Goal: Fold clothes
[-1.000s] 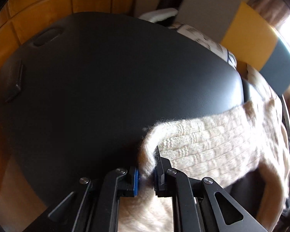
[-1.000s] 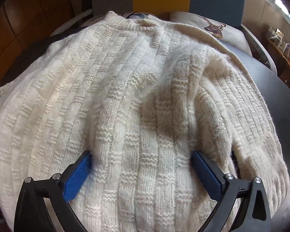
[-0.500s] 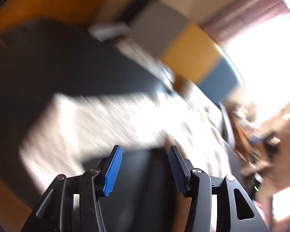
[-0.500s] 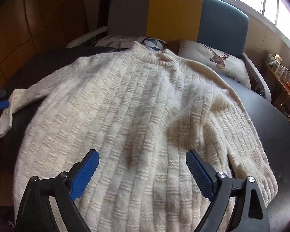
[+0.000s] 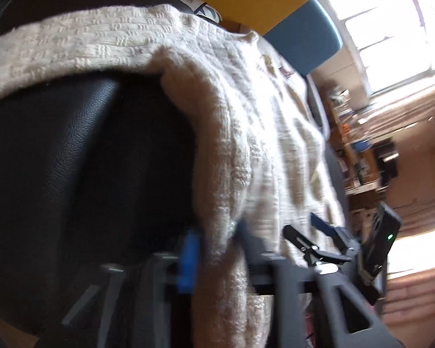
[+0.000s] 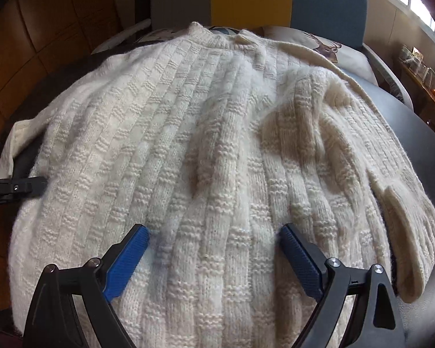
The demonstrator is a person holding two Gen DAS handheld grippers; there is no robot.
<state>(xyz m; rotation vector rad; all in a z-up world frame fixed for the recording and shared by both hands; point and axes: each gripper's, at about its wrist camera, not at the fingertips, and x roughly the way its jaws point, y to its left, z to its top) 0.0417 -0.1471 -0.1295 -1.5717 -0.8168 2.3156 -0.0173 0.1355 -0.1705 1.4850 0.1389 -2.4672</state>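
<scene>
Sweater (image 6: pixel 206 150) flat on desk (image 6: pixel 420 145); my left tool (image 5: pixel 214 249) just clamped its side edge, right tool (image 6: pixel 214 249) wide above.

Ahead of you stands a sofa (image 6: pixel 255 0) with a back in grey, yellow and blue panels, a deer-print cushion (image 6: pixel 324 46) on its seat. To your left the wall (image 6: pixel 52 26) is warm wooden panelling. On your right, bright windows (image 5: pixel 391 29) flood the room with daylight, and cluttered shelves (image 6: pixel 423 78) sit beneath them.
</scene>
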